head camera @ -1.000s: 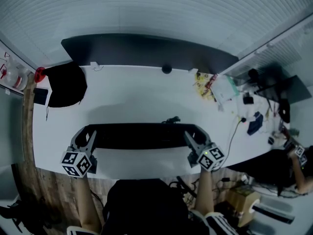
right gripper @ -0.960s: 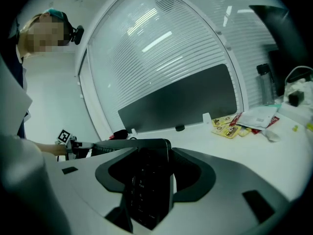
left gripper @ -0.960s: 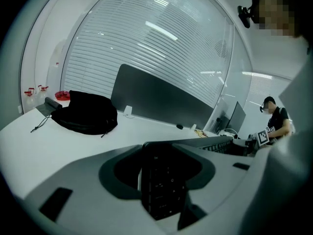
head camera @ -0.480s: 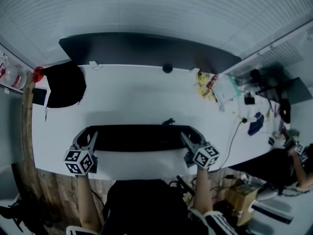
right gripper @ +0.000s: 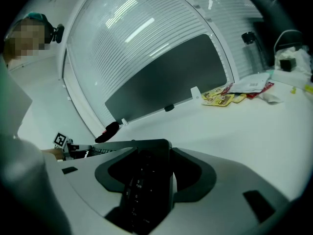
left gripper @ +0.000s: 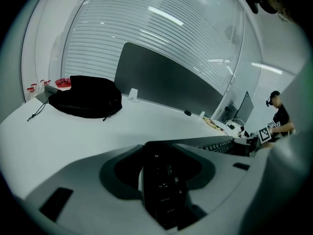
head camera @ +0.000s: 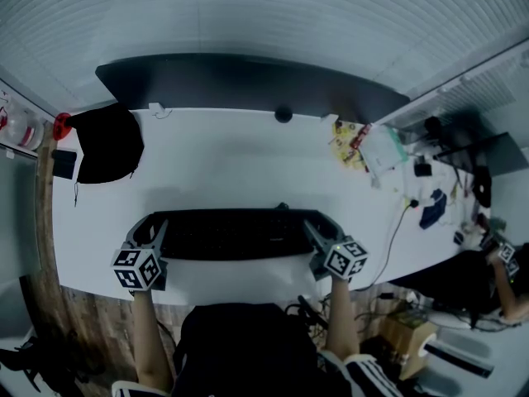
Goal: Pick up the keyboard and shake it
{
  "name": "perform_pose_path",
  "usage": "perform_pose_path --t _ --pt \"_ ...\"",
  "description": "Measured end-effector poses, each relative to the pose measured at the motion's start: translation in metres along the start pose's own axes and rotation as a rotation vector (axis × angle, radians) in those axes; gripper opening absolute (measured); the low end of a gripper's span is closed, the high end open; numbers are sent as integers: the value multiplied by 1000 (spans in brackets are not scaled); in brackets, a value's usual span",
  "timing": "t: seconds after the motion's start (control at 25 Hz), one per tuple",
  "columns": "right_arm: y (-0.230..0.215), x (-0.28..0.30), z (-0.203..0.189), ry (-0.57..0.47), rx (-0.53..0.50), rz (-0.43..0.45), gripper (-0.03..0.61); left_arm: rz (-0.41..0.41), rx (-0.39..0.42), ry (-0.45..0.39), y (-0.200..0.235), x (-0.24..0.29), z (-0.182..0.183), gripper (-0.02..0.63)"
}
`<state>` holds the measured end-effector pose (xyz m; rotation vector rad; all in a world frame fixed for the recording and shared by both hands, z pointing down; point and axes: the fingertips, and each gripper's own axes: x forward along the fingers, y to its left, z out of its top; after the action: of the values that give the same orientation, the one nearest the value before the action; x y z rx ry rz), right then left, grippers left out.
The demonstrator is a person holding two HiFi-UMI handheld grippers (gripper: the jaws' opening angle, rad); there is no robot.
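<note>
Both grippers are gripping the black keyboard (head camera: 231, 232), one on each end. The left gripper (head camera: 150, 231) is clamping the left end. In the left gripper view its jaws are sitting narrow on the keyboard's end edge, with the Esc key row showing between them (left gripper: 164, 180). The right gripper (head camera: 321, 231) is clamping the right end. In the right gripper view its jaws are closed the same way on the numpad end (right gripper: 144, 185).

The keyboard is lying long-side across, roughly level, over the near part of the white desk (head camera: 248, 160), just in from the front edge and right in front of the person. I can't tell from these views whether it is resting on the desk or held clear of it. A small dark stub (head camera: 283, 208) is sticking out at the middle of its back edge.

Other things showing:
- A black bag (head camera: 107, 143) is sitting at the far-left corner, well apart from the keyboard, with a red item (head camera: 64, 125) just beside it at the desk edge.
- A dark partition panel (head camera: 248, 81) is running along the back of the desk, with a small round black object (head camera: 283, 115) at its foot.
- Yellow packets (head camera: 343, 139) and papers (head camera: 382, 149) are lying at the far right, and a cable (head camera: 395, 226) is trailing off the right edge.
- Another person (head camera: 506, 275) is sitting at the far right, holding something with a marker cube.
</note>
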<state>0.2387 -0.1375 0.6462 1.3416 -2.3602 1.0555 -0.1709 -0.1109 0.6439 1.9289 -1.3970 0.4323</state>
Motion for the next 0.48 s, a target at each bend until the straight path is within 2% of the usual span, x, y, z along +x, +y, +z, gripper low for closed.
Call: perform_pose_path --t 0.48 --pt "-11 16 -5 68 4 -19 201 14 -36 60 7 13 -13 173"
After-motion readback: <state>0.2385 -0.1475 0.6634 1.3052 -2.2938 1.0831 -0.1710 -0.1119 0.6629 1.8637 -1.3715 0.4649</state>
